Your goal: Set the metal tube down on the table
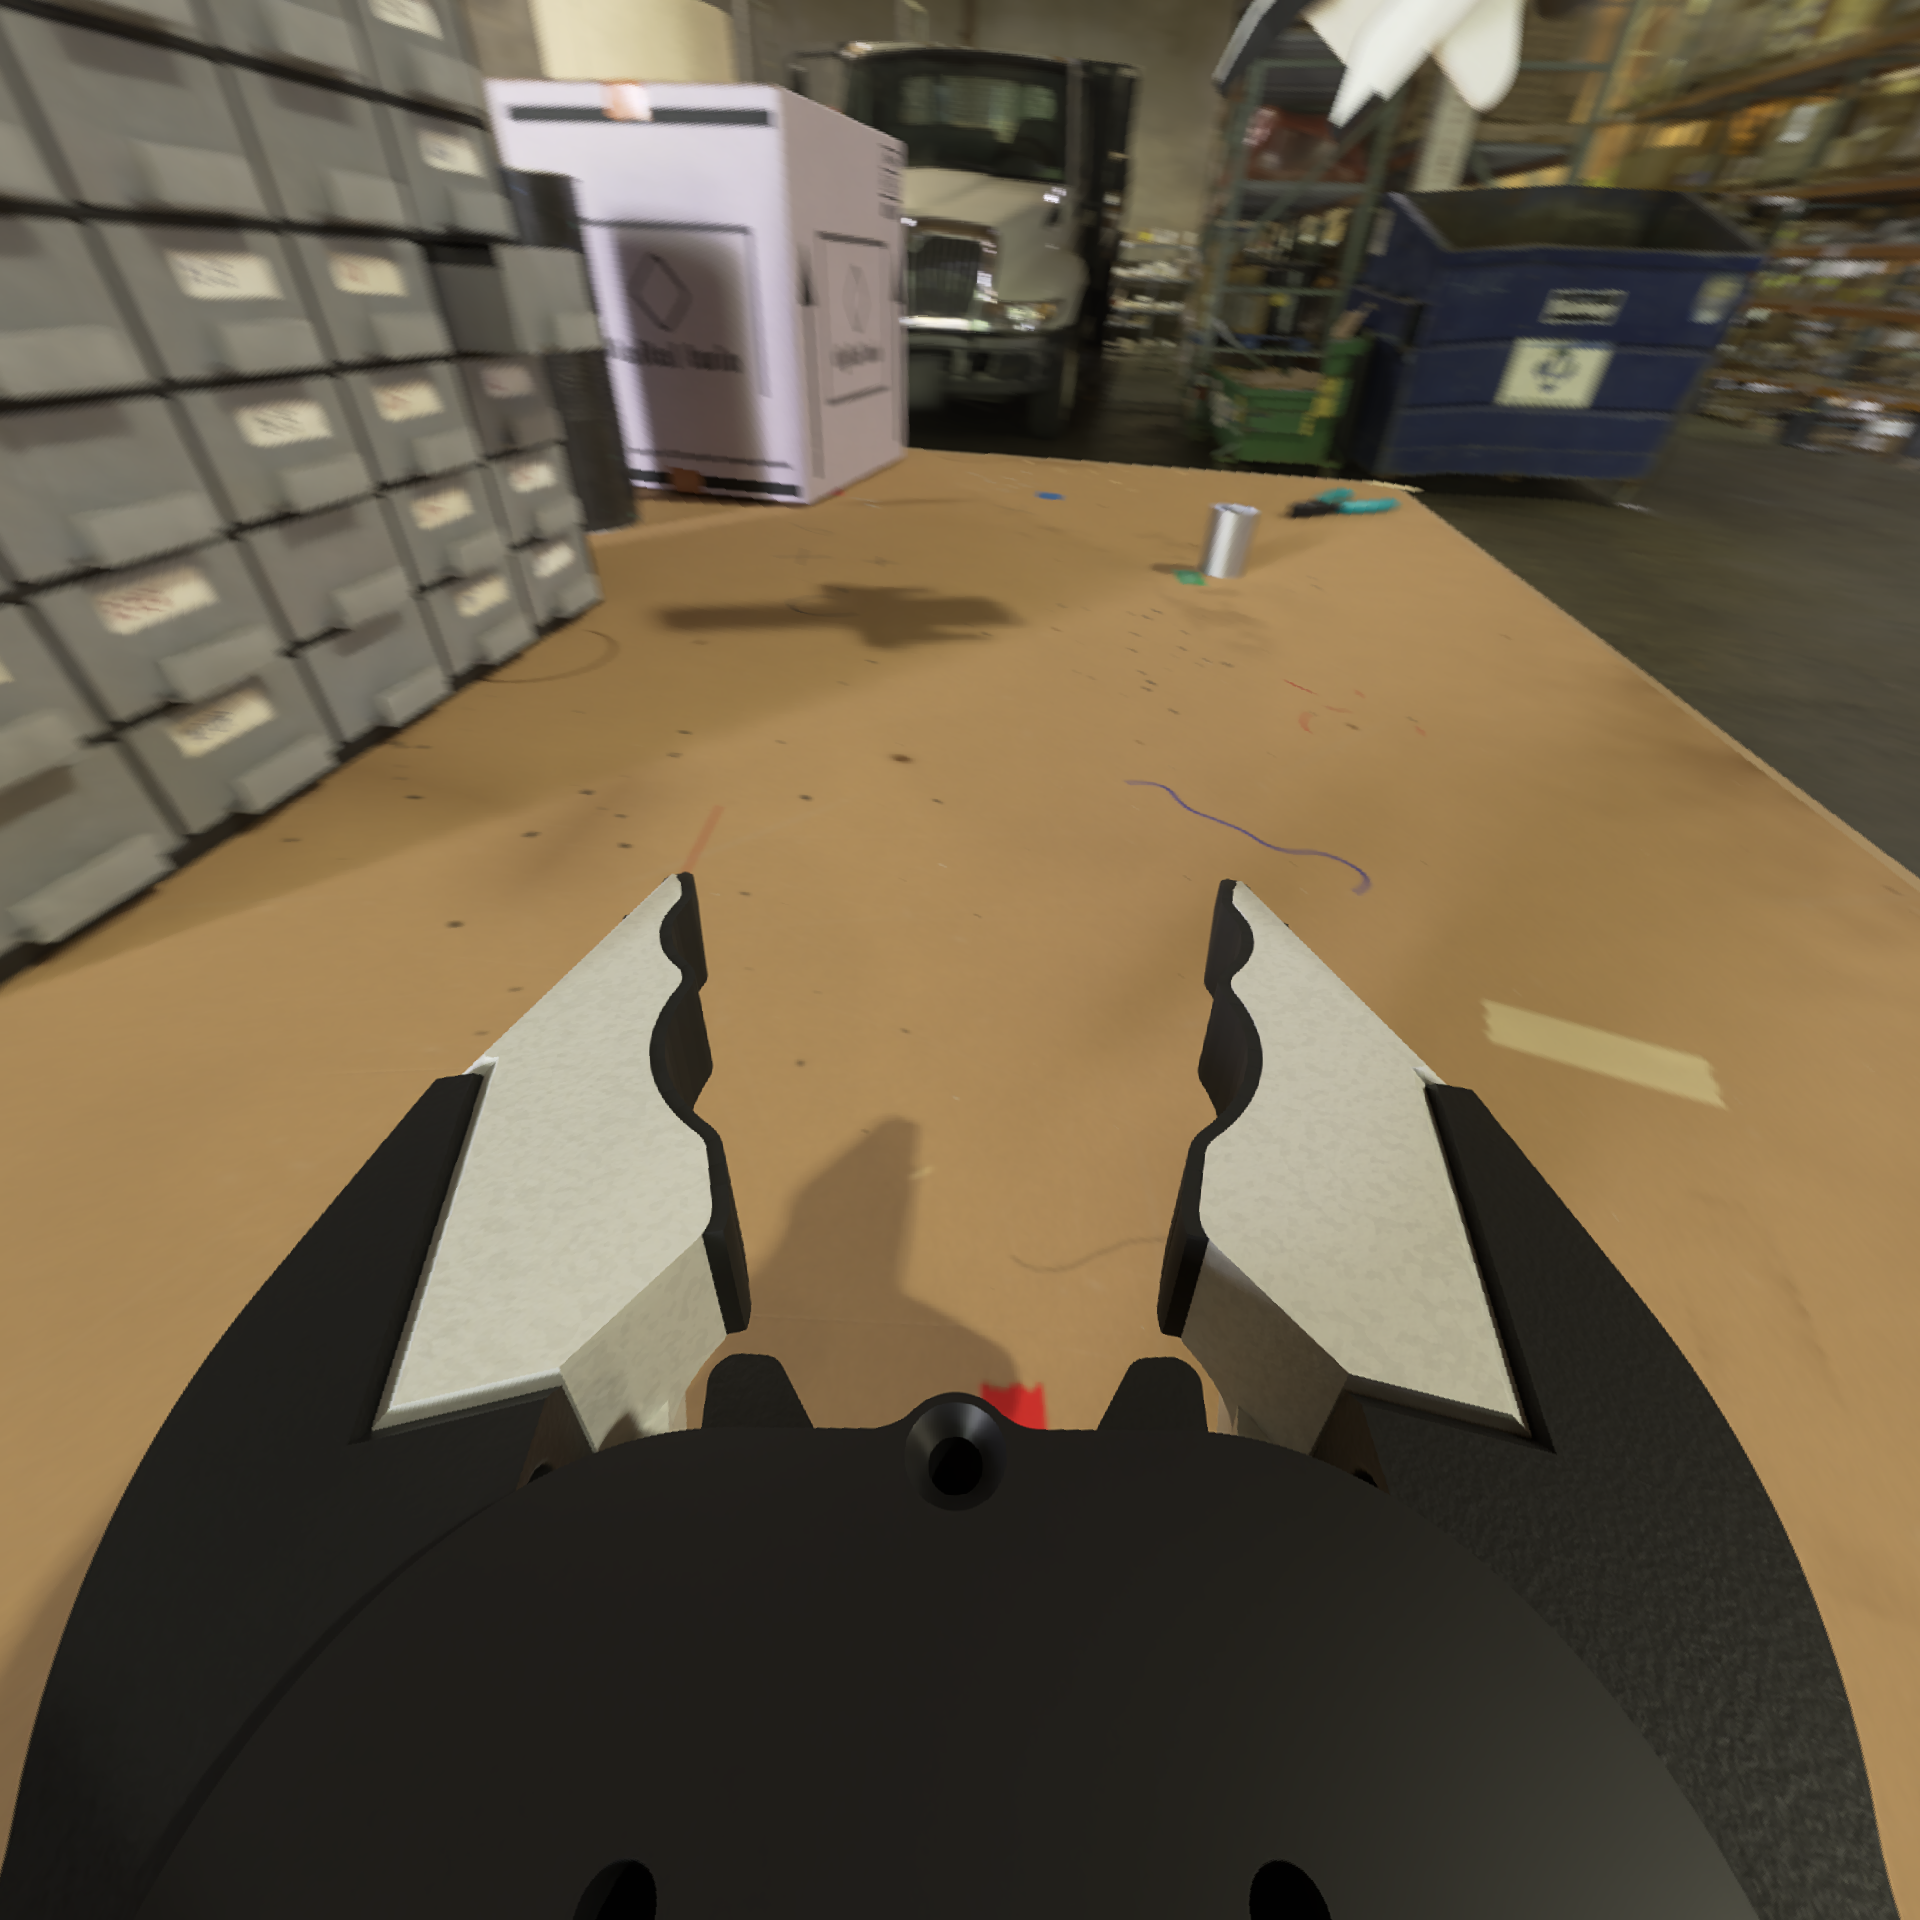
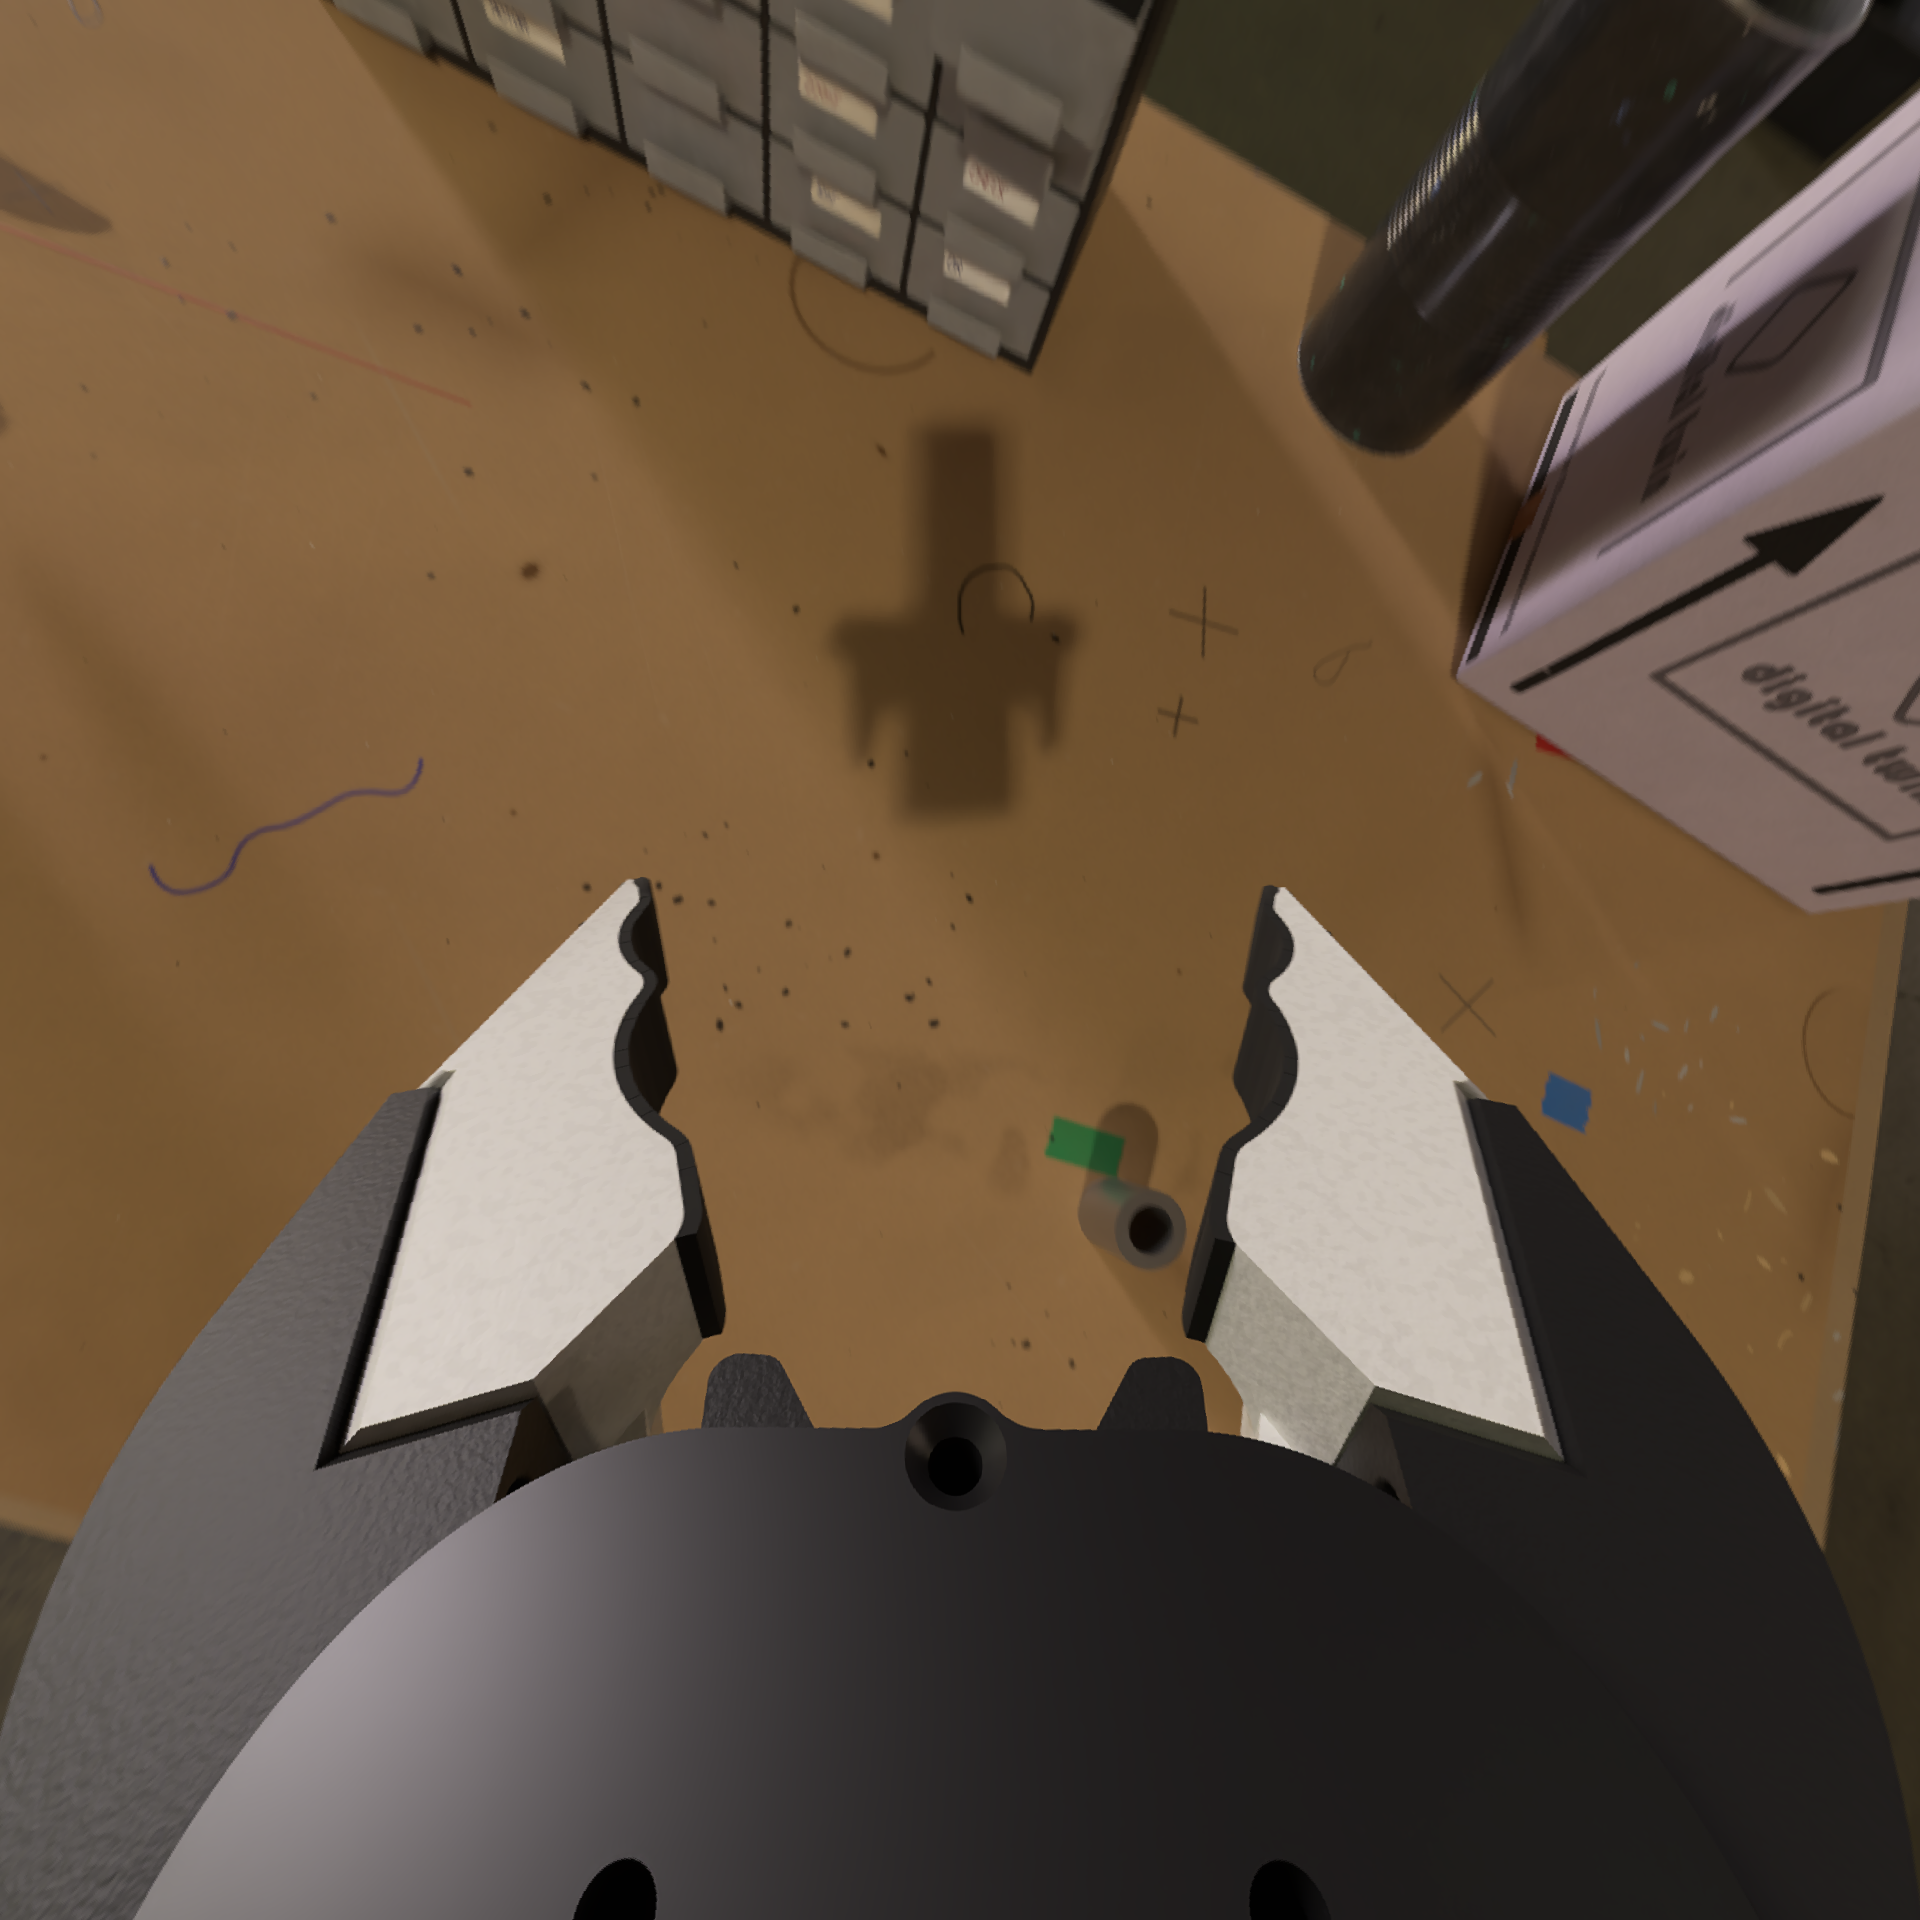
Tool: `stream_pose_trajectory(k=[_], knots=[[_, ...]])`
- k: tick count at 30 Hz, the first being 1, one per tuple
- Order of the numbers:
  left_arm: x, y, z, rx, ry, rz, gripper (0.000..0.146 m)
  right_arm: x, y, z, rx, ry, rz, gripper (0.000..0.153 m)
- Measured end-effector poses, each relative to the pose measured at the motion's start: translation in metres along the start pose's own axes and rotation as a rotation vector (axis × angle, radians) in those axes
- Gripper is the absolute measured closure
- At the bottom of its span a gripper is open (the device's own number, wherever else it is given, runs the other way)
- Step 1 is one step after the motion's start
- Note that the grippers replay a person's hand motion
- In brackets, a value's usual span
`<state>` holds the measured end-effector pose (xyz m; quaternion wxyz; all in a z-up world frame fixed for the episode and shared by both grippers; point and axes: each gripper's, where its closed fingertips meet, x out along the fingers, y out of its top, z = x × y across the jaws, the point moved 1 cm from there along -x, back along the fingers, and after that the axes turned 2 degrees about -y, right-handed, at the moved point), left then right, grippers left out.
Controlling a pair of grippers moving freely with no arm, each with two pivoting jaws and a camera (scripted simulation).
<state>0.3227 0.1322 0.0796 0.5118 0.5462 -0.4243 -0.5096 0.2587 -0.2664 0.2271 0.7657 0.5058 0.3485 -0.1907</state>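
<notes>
The metal tube [image 1: 1229,538] stood upright on the table [image 1: 935,935] nr its far right corner, touching a green tag [image 1: 1190,576]. L gripper [image 1: 956,883] & R gripper [image 2: 956,888] both spread wide, empty.

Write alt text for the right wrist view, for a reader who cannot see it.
The open right claw looks straight down at a small metal tube standing upright on the brown table, beside a green tape scrap and not gripped. Grey drawer cabinets stand at the top edge, with a white cardboard box at right.
</notes>
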Motion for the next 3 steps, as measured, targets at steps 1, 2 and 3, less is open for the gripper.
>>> stream_pose_trajectory(k=[1, 2, 3], knots=[[-0.002, 0.005, -0.004, -0.002, 0.042, 0.008, 0.047, 0.002, 0.002, -0.006, -0.003, -0.008, 0.03, 0.036], [-0.005, 0.011, -0.008, 0.001, 0.087, 0.018, 0.045, 0.005, 0.004, -0.011, -0.006, -0.012, 0.062, 0.032], [-0.009, 0.017, -0.012, 0.006, 0.136, 0.028, 0.041, 0.007, 0.005, -0.017, -0.01, -0.018, 0.096, 0.029]])
